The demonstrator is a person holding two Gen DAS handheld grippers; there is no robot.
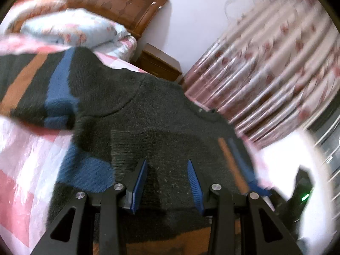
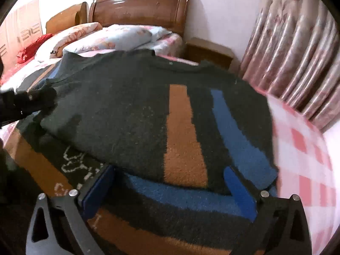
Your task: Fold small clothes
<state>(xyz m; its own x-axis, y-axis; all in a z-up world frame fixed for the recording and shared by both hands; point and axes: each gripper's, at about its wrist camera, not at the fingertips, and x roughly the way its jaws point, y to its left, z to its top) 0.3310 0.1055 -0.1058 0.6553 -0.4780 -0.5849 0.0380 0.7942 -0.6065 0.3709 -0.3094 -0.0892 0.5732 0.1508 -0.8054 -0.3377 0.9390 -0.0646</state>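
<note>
A dark knit sweater (image 2: 131, 114) with orange and blue stripes lies on the bed, partly folded over itself. It also shows in the left wrist view (image 1: 161, 114), with a striped sleeve (image 1: 53, 80) lying across at the left. My left gripper (image 1: 167, 165) is open, its blue pads just above the dark fabric, holding nothing. My right gripper (image 2: 170, 170) is open wide over the sweater's lower edge, with the folded layer between its pads. The left gripper (image 2: 31, 99) appears as a dark shape at the sweater's left edge.
The bed has a pink and white checked cover (image 2: 301, 148), pillows (image 2: 110, 40) and a wooden headboard (image 2: 140, 8). A wooden nightstand (image 2: 210, 53) stands beside it. Flowered curtains (image 2: 297, 63) hang on the right. The left view is motion-blurred.
</note>
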